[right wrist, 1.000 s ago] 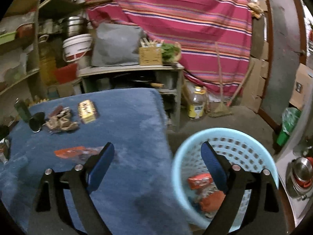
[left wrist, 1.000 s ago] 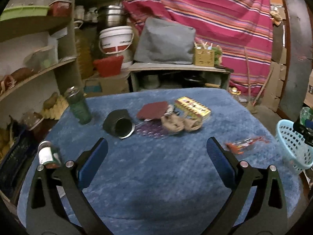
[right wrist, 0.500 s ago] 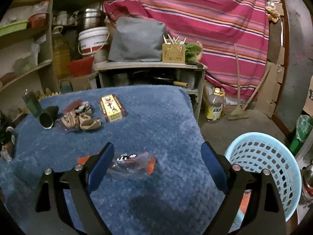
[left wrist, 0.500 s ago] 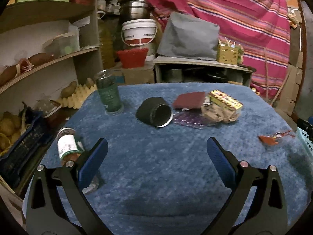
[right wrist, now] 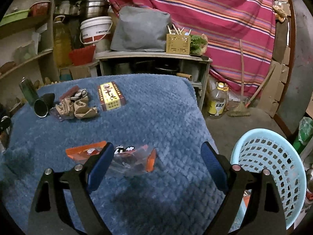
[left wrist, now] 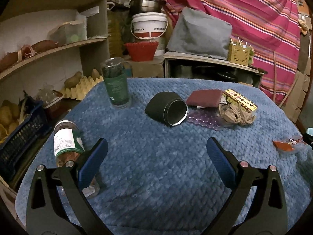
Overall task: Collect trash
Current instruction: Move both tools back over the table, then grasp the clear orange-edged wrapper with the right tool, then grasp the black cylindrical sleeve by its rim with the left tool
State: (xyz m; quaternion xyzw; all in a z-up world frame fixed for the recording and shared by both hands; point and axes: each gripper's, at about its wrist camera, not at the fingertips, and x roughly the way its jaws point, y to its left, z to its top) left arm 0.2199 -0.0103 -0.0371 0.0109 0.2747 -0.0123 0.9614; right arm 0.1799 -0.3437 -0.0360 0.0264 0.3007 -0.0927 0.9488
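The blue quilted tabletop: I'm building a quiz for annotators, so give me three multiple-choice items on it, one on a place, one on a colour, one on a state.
1. Where does the pale blue perforated plastic basket stand?
A. on the blue quilted tabletop
B. on the floor beside the tabletop
C. on the shelf

2. What colour is the crinkled snack wrapper ahead of the right gripper?
A. orange and clear
B. green
C. black

3. How is the dark round metal tin placed?
A. upright
B. upside down
C. on its side, open mouth showing

Answers: 1 B, the basket sits low past the table's edge; 2 A, orange ends with a clear middle; 3 C, its rim faces the left wrist camera.
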